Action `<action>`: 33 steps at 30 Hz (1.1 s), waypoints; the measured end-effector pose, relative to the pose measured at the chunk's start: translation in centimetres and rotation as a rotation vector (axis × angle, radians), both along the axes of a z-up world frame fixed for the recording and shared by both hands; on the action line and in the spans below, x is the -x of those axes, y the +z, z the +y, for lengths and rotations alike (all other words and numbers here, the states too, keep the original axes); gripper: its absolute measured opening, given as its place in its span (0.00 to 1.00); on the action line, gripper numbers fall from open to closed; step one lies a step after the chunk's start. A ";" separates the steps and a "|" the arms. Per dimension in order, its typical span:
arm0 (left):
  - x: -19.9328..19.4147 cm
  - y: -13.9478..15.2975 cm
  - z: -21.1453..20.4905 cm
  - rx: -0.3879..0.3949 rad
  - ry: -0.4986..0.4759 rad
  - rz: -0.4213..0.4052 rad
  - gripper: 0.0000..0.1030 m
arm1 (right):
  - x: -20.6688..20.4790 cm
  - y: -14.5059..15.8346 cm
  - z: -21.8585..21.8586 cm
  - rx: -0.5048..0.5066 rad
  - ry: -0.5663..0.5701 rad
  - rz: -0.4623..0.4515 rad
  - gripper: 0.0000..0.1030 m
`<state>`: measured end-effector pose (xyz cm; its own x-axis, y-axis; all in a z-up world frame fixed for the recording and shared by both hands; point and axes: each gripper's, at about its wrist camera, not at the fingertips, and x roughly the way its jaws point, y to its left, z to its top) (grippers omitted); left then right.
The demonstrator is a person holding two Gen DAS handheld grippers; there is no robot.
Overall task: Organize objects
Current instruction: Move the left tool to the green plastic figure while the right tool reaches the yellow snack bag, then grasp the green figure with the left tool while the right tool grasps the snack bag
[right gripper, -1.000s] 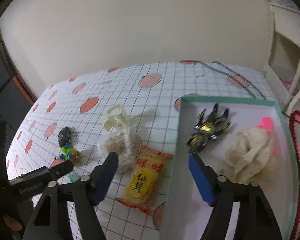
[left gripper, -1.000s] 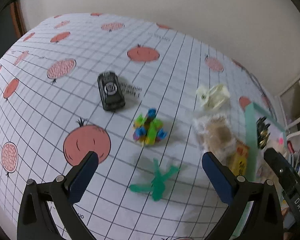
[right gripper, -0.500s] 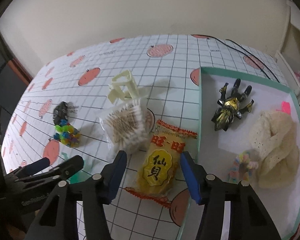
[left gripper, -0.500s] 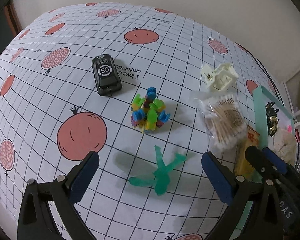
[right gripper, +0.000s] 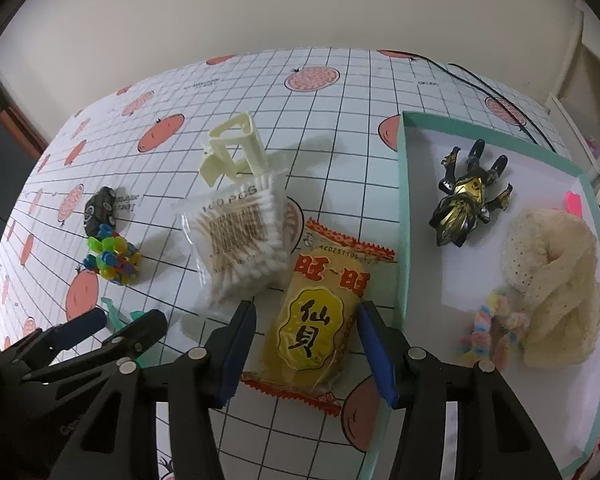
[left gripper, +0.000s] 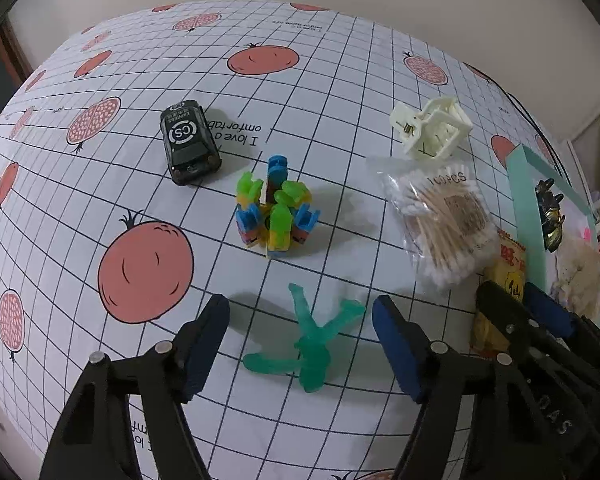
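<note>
Straddling snack packet [right gripper: 314, 316], tool [right gripper: 306, 350] agape

fruit-print gridded tablecloth [left gripper: 340, 80], black cable [right gripper: 480, 80]

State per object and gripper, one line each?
left gripper: open, astride green figure
green figure: flat on cloth
right gripper: open, astride snack packet
snack packet: sealed, flat
cotton swab bag: sealed
hair clip: closed
toy car: upright
tray: holds robot toy
</note>
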<state>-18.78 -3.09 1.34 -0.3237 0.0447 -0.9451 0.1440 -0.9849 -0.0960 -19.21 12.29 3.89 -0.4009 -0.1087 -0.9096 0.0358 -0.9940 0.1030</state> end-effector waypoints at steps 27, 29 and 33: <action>0.0 0.0 0.4 0.085 -0.017 0.020 0.34 | 0.2 -1.0 -0.6 -0.057 0.002 -0.026 0.40; -0.1 0.0 0.6 0.080 -0.014 0.020 0.34 | 0.1 -0.9 -0.4 -0.053 -0.007 -0.022 0.38; -0.3 0.2 0.2 0.058 -0.004 0.019 0.33 | 0.1 -0.8 0.2 -0.036 -0.022 -0.019 0.38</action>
